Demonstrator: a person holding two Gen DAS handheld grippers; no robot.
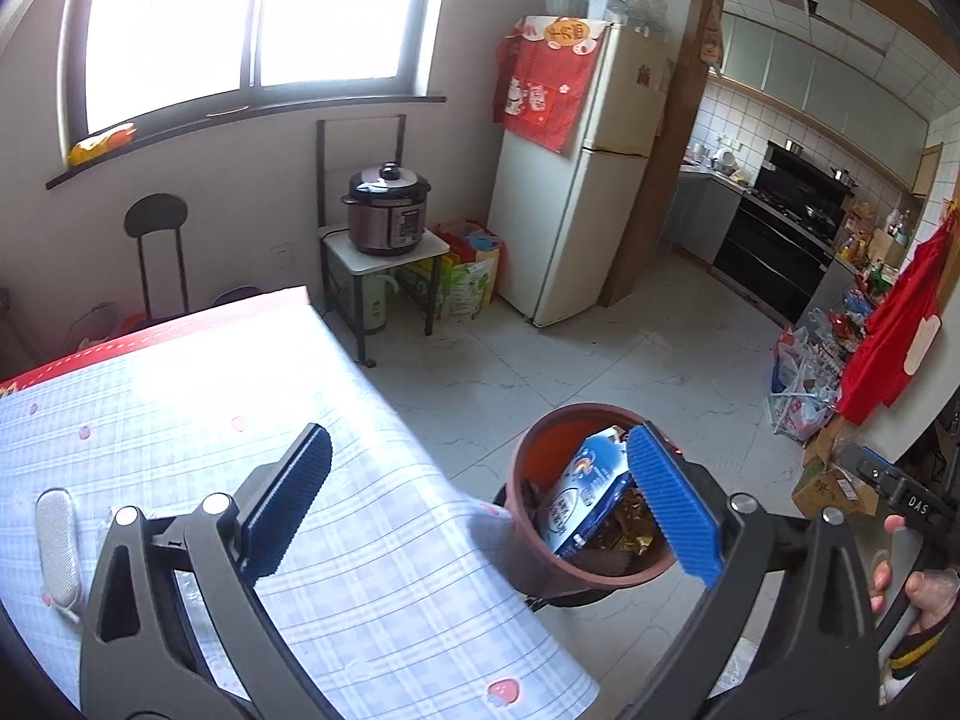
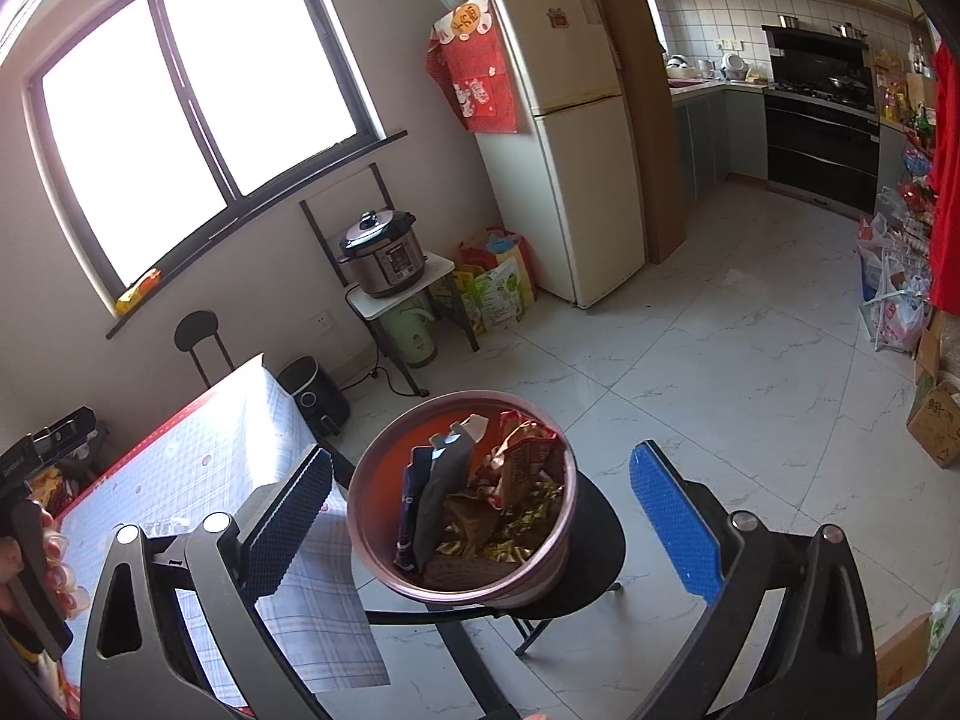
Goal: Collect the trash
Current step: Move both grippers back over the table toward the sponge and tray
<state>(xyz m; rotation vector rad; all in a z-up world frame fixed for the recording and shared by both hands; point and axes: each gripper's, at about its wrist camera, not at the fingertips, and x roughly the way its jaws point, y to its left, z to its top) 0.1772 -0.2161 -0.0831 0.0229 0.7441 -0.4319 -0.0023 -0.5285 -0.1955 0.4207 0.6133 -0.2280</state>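
Wrapper-filled brown bin [image 2: 462, 504] (seemingly chair-borne)

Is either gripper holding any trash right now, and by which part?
No. Left gripper and right gripper are both open and empty; the trash lies in the bin.

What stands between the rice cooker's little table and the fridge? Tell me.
Filled shopping bags stand on the floor between the cooker's small table and the fridge, the tallest one red-topped. Both wrist views show them, the right wrist view more clearly.
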